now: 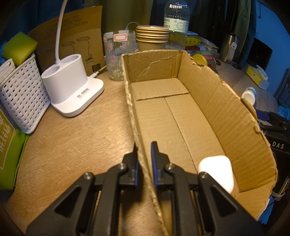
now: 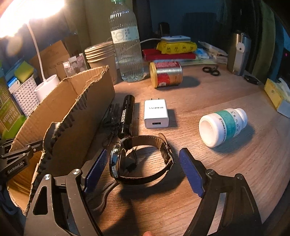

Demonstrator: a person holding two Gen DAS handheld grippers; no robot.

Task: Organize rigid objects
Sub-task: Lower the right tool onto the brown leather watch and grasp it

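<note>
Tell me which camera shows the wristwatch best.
The right wrist view: the wristwatch lies on the table between the open right gripper fingers, case and strap clear. The left wrist view shows none of it; the cardboard box wall blocks that side.

Warm glare from the lamp at upper left — objects throw shadows rightwards on the counter; fisheye edges bend and darken.

Both wrist views closely share the cardboard box.

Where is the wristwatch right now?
In the right wrist view, the wristwatch lies on the table between the open right gripper's fingers, just right of the cardboard box and in front of the black flashlight.
</note>
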